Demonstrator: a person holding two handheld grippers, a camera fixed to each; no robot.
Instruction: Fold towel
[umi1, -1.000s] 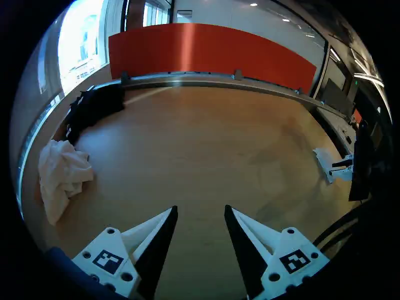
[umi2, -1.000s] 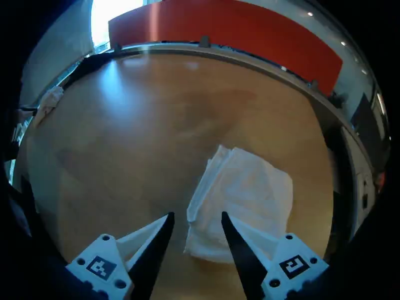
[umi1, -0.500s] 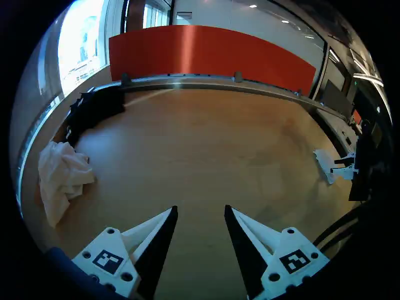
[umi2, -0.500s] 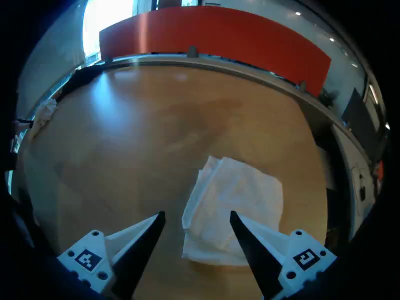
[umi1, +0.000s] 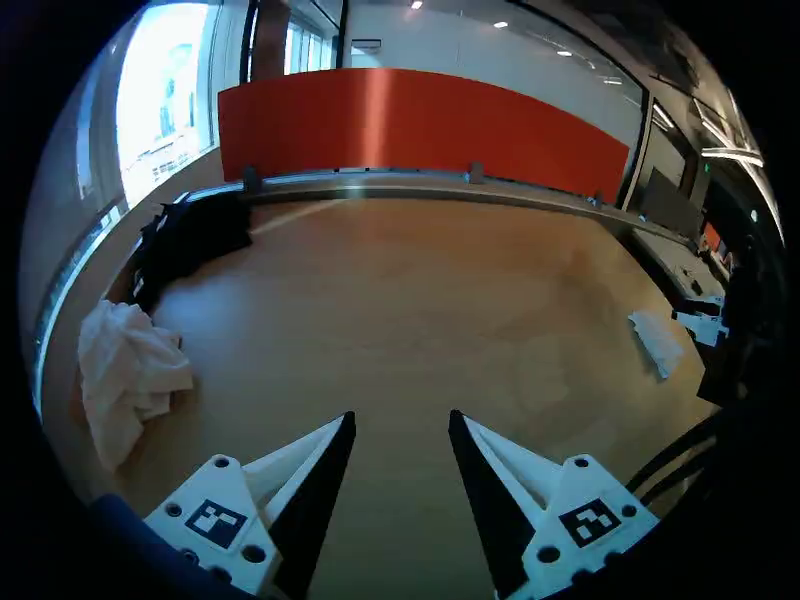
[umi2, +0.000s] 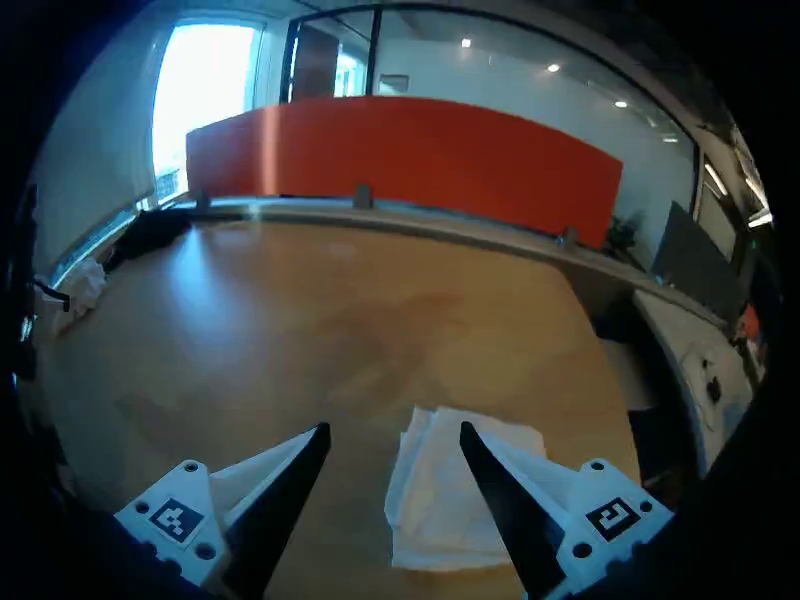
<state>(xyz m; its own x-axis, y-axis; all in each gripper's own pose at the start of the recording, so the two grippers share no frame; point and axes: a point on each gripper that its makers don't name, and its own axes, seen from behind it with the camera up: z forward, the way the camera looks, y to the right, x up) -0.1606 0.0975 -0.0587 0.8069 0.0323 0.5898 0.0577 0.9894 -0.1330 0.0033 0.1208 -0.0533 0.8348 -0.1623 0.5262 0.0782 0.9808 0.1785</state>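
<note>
In the left gripper view, the left gripper (umi1: 400, 415) hung over a wooden table (umi1: 400, 290), fingers spread with nothing between them. A crumpled white cloth (umi1: 125, 375) lay at the table's left edge, with a black cloth heap (umi1: 190, 235) beyond it.

In the right gripper view, the right gripper (umi2: 394, 426) was likewise spread and empty. The folded white towel (umi2: 455, 490) lay flat on the table just ahead, partly behind one finger.

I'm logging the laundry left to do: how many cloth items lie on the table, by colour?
White: 2, the folded towel and the crumpled towel
Black: 1, the cloth pile
Total: 3
</note>
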